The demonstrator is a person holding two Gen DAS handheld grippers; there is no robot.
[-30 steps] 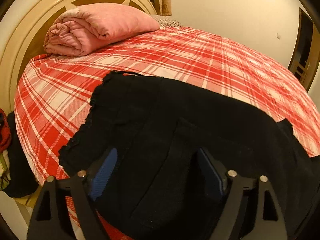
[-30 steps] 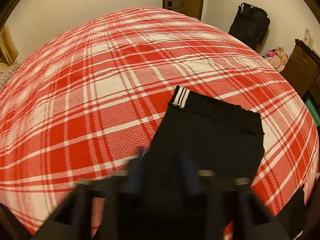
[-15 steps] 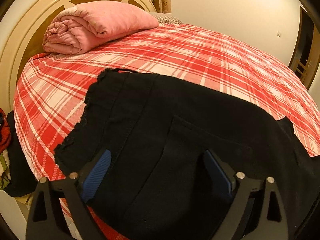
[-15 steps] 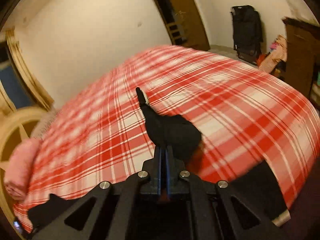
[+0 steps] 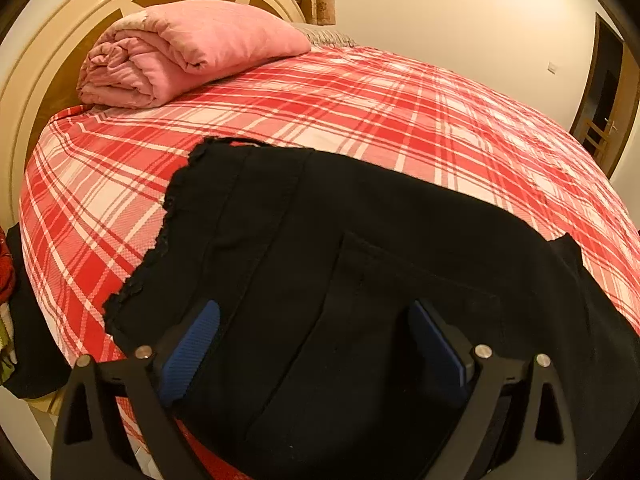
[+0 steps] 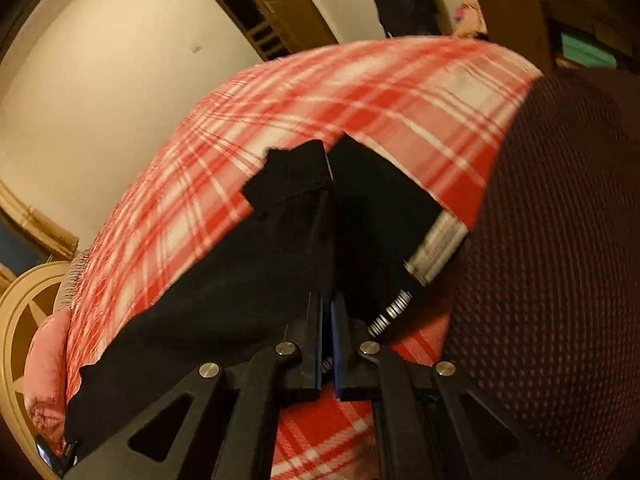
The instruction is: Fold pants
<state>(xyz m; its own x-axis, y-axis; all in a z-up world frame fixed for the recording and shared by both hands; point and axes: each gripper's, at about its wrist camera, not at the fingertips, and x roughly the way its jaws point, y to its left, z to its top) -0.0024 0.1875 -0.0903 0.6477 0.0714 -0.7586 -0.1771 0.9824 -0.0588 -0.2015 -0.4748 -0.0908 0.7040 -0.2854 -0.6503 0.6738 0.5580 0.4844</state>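
Lying lengthwise along the plaid bed (image 5: 360,112), the black pants (image 5: 360,248) spread waist-end under the left claw (image 5: 314,344), whose jaws have just been opening and stand wide above the cloth, gripping nothing. The right claw (image 6: 328,320), clamped on the cuff end (image 6: 304,184), is placed to carry that end over toward the waist.
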